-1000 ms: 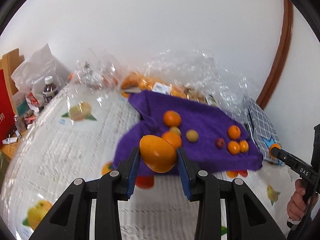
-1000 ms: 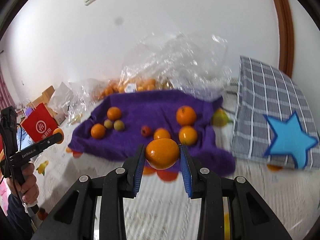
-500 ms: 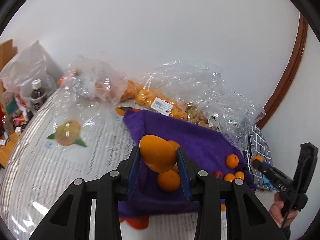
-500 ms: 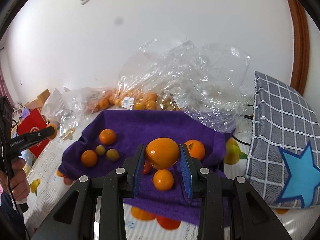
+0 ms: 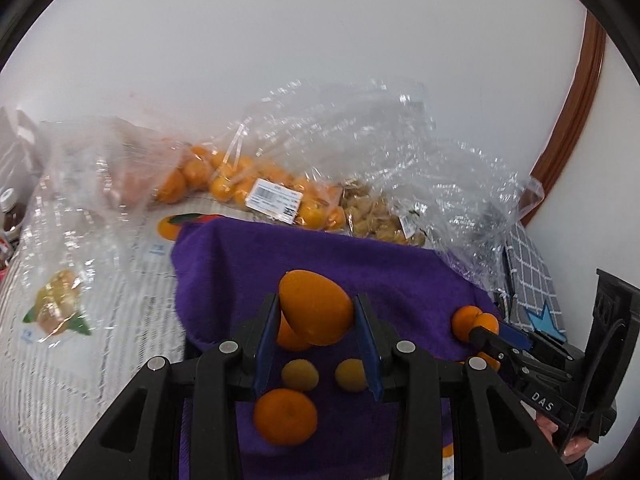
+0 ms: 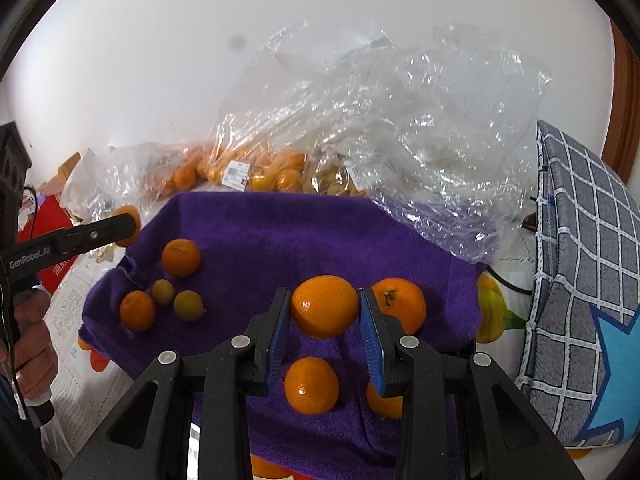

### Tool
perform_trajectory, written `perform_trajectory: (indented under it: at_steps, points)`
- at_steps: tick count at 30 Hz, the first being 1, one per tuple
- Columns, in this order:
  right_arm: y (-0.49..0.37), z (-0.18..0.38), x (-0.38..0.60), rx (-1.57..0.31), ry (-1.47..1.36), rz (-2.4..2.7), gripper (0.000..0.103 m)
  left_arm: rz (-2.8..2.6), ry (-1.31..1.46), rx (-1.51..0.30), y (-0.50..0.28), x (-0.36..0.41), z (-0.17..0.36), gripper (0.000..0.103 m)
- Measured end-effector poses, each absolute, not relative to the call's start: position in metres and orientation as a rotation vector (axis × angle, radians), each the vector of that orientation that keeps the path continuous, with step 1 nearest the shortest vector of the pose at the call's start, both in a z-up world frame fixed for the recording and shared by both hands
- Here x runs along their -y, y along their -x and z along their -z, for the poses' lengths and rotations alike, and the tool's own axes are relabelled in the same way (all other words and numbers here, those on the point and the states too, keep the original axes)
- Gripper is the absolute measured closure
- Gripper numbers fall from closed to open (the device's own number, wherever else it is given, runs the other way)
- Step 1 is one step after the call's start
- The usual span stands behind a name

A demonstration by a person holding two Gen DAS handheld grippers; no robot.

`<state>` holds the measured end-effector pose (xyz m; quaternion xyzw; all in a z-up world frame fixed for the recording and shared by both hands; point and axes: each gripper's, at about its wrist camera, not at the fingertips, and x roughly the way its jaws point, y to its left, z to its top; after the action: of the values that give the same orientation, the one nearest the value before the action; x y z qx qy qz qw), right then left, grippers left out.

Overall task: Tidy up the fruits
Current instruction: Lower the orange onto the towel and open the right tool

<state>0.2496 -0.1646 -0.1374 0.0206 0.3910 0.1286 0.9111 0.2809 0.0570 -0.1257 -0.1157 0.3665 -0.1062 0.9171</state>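
Each gripper carries one orange. The left gripper [image 5: 316, 334] is clamped on the left orange [image 5: 315, 307], and the right gripper [image 6: 325, 334] is clamped on the right orange [image 6: 324, 306]; both fruits sit squarely between the blue pads and hang above the purple towel [image 6: 280, 232].

Over the last second both grippers have come forward from short of the towel's near edge to well over it, so the fruits already lying there now show below and beside the fingers instead of far ahead. Below the left orange lie two small yellowish fruits [image 5: 300, 376] and a mandarin [image 5: 285, 416]. Next to the right orange sits a big orange [image 6: 400, 304], with another mandarin [image 6: 311, 385] nearer the camera.

Judging by this, carrying is nearly over and setting down comes next, each fruit probably beside its like. Beyond the towel's far edge lie the clear bags [image 6: 380, 120] of fruit, and to its right a checked cushion [image 6: 580, 240].
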Motion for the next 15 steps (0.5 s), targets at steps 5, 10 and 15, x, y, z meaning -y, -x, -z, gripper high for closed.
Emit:
perform_trajectory:
  at_steps: [5,10,15]
  points:
    - [-0.253,0.147,0.162,-0.836,-0.037,-0.278,0.069,0.258,0.207,-0.81,-0.295,-0.04,0.135,0.068]
    - [-0.253,0.156,0.159,-0.861,-0.027,-0.288,0.069,0.316,0.204,-0.867,-0.301,-0.029,0.147,0.068]
    - [-0.256,0.163,0.157,-0.882,-0.023,-0.294,0.069,0.329,0.175,-0.905,-0.305,-0.019,0.156,0.068]
